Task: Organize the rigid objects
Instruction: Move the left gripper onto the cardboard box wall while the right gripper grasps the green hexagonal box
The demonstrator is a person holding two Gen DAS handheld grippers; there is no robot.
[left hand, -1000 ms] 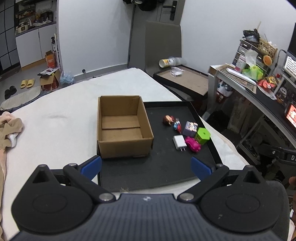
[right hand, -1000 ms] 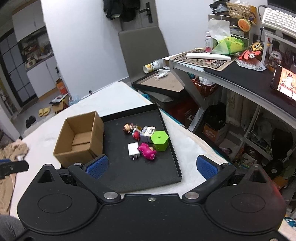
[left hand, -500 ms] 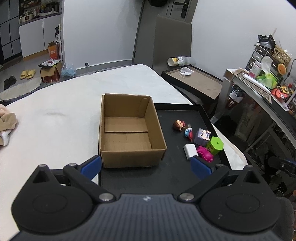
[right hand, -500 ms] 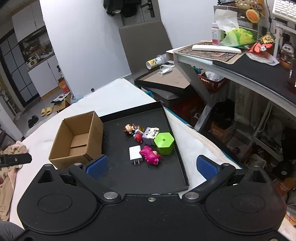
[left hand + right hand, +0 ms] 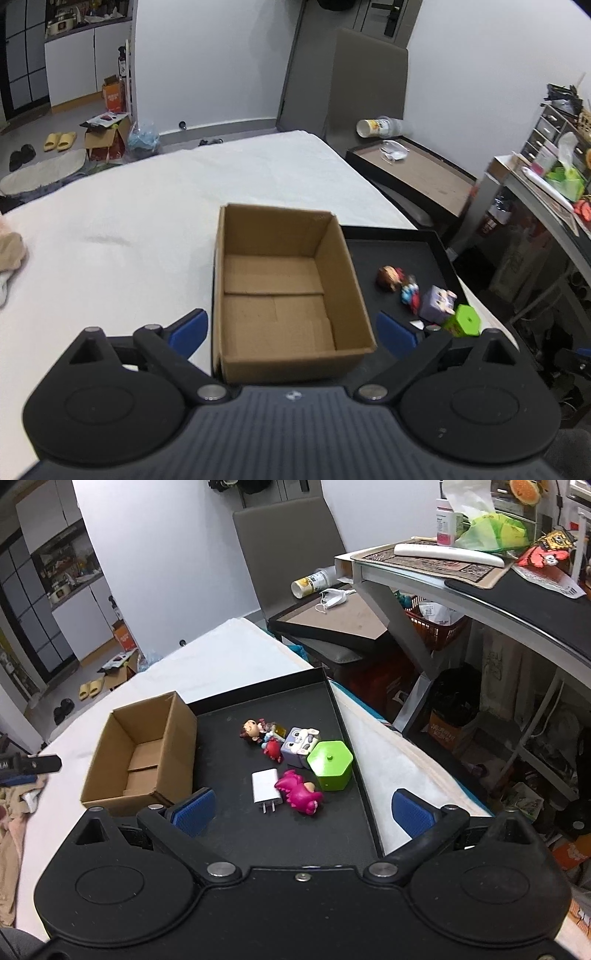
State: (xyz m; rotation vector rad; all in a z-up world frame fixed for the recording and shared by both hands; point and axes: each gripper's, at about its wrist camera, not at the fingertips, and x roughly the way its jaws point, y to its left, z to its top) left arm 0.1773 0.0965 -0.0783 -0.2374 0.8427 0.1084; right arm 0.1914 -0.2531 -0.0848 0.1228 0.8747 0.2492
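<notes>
Over cardboard box (image 5: 284,291), left gripper (image 5: 291,332) jaws wide, closing, empty; right gripper (image 5: 301,810) jaws wide, empty.

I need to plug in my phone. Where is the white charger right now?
In the right wrist view the white charger lies on the black tray, prongs toward the camera, with the pink dinosaur toy on its right and the cardboard box to its left.

Left gripper (image 5: 291,334) closing, wide astride empty cardboard box (image 5: 284,291); toys (image 5: 424,295) right.
</notes>
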